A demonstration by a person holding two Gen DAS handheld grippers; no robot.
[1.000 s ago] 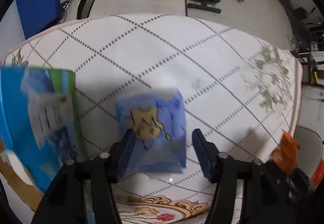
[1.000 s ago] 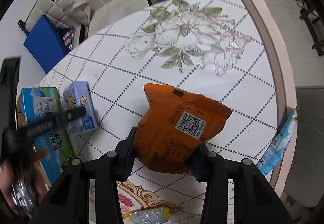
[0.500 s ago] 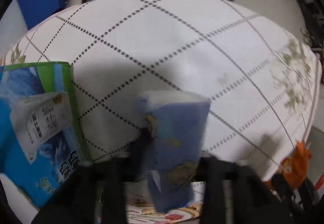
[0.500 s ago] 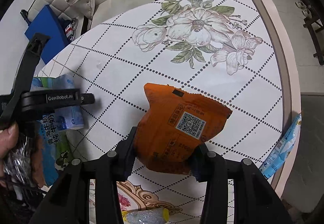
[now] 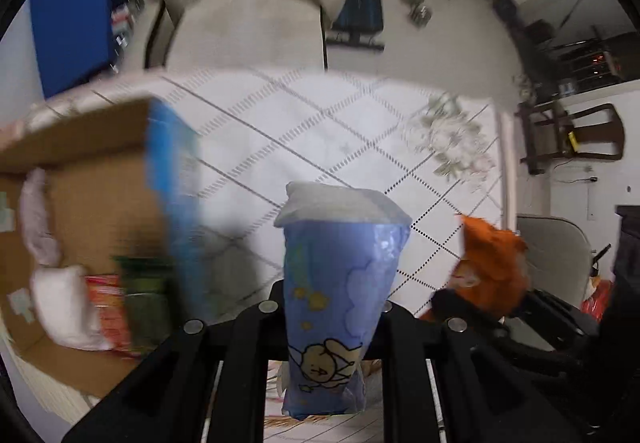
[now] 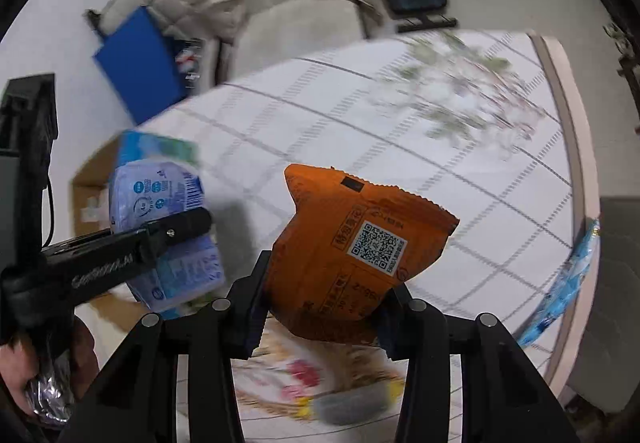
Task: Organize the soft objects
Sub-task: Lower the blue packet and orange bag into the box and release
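Both tongs are clamped on soft packs held above the table. Left gripper [image 5: 326, 307] has its jaws pressed tight on a pale blue plastic tissue pack [image 5: 340, 283] printed with a cartoon bear, squeezed narrow at the grip and flaring toward its white top end; the right wrist view shows the same pack [image 6: 168, 231] with one black finger [image 6: 176, 231] across it, close to the box. Right gripper [image 6: 324, 279] is closed on a crinkled orange foil snack bag [image 6: 360, 243] bearing a white QR label, with the pads hidden behind the bag's lower edges. Largest below them is the round table [image 6: 360, 131], covered by a white cloth with a dotted diamond grid and a flower print. At its left edge stands an open brown cardboard box [image 5: 92, 203] with a blue printed side; white and red soft packets lie inside, blurred. A blue-and-white plastic wrapper [image 6: 568, 283] lies at the table's right rim. A small clear packet with yellow ends [image 6: 352, 405] sits near the front edge.
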